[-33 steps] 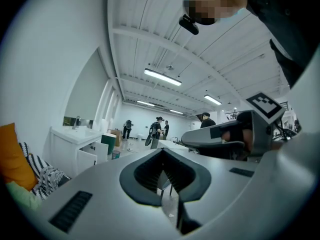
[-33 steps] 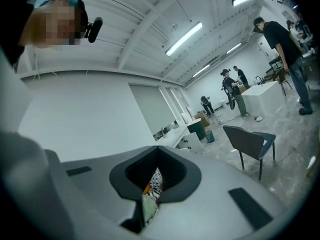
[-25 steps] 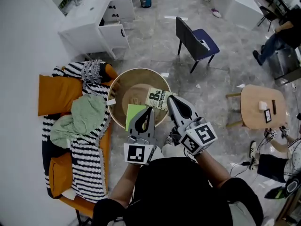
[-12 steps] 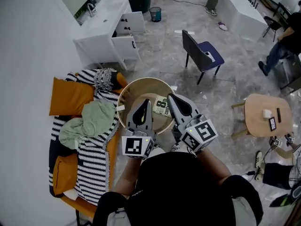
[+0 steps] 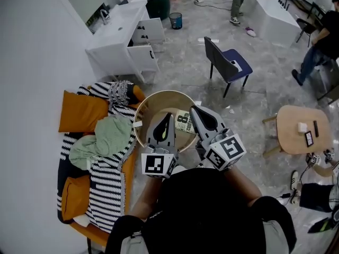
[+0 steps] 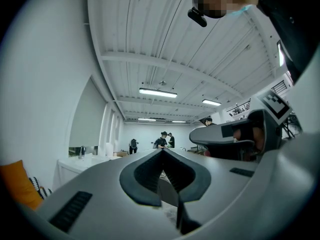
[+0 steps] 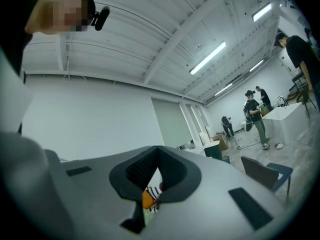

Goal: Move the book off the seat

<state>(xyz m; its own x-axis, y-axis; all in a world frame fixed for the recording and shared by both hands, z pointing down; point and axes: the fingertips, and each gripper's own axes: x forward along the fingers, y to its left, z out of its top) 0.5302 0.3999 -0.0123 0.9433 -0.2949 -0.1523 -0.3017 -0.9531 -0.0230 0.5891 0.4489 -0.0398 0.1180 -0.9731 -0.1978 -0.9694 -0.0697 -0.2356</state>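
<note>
A book with a big "8" on its pale cover (image 5: pixel 183 122) lies on a round wooden table (image 5: pixel 153 102) in the head view. Both grippers are held up in front of me over the table's near side. My left gripper (image 5: pixel 166 118) is just left of the book, my right gripper (image 5: pixel 196 111) just right of it. In the left gripper view the jaw tips (image 6: pixel 162 151) meet with nothing between them. The right gripper's tips (image 7: pixel 159 149) also meet and hold nothing. Both gripper views look out level across the room, not at the book.
A sofa with a striped blanket (image 5: pixel 106 179), orange cushions (image 5: pixel 85 111) and a green cloth (image 5: pixel 103 141) stands to the left. A blue chair (image 5: pixel 225 62) is beyond the table, a small wooden table (image 5: pixel 302 128) to the right, a white cabinet (image 5: pixel 119 36) at the back left. People stand at the far end.
The view has pulled back and shifted, so the table sits closer under the grippers. A green book seen beside the left gripper earlier is now hidden behind it. Both grippers stay shut.
</note>
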